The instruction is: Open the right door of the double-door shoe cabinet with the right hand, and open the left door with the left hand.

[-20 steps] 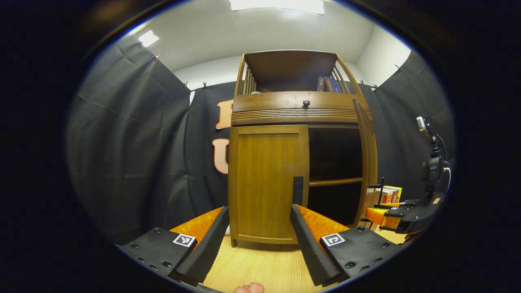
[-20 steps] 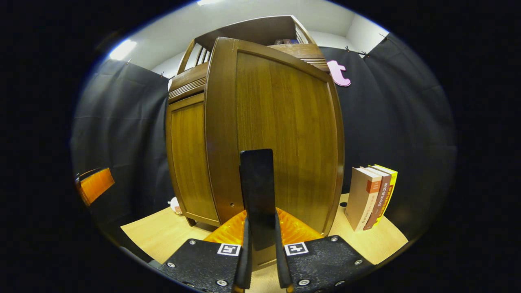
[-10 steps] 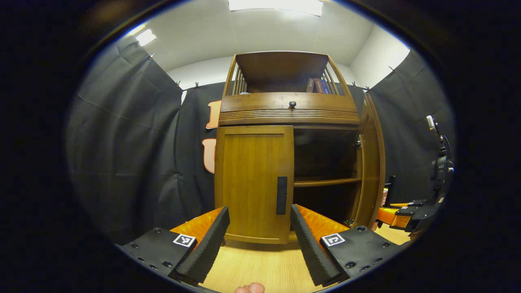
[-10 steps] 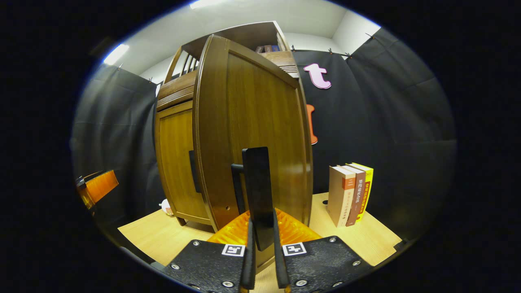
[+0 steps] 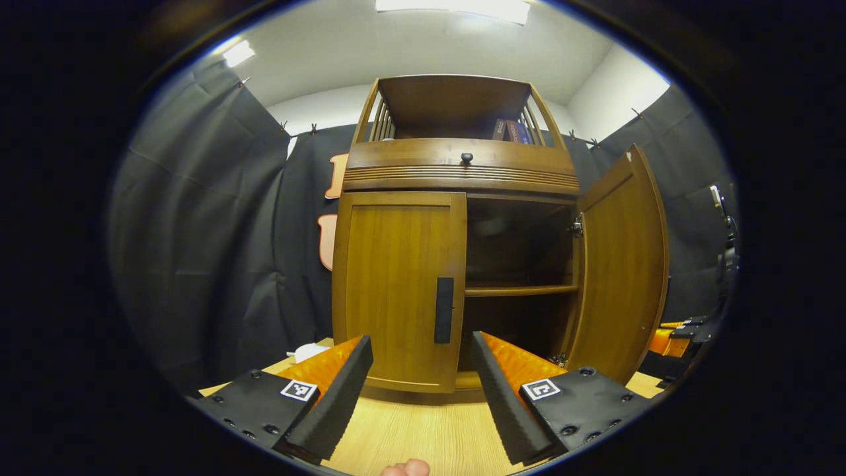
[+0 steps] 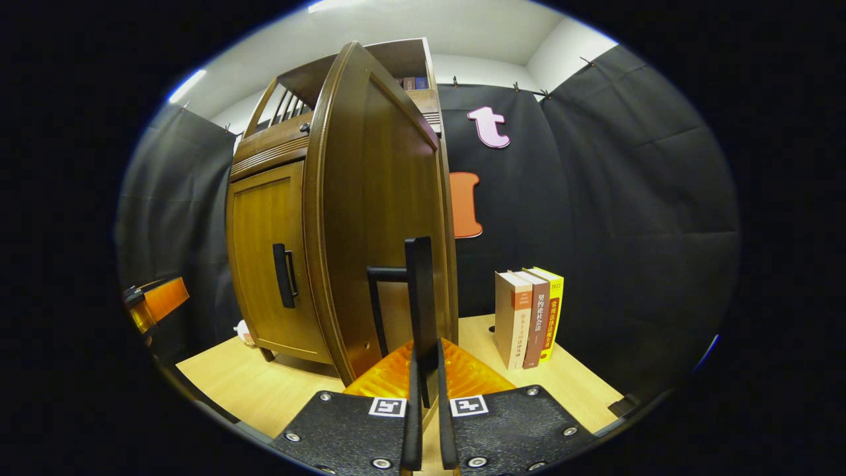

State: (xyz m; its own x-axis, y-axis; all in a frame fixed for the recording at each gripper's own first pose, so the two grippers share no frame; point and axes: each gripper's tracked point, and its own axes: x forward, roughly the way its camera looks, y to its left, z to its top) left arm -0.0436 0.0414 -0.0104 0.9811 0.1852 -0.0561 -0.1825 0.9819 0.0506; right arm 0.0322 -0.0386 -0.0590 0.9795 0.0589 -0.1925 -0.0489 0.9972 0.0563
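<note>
**A:** Fingers first: the right gripper (image 6: 424,403) is pinching the right door's handle (image 6: 420,297), both fingers pressing on that dark bar, which looks like why the right door (image 6: 383,218) is standing swung wide out from the shoe cabinet (image 5: 456,172). The left gripper (image 5: 420,380) is hanging with fingers spread wide, nothing between them.

**B:** And the left door?

**A:** The left door (image 5: 396,291) is sitting shut, its handle (image 5: 444,309) just ahead of the spread fingers, probably lining up to grab it. The cabinet is standing toward the tabletop's (image 5: 423,436) back edge, books (image 6: 529,317) standing near the tabletop's right edge.
</note>
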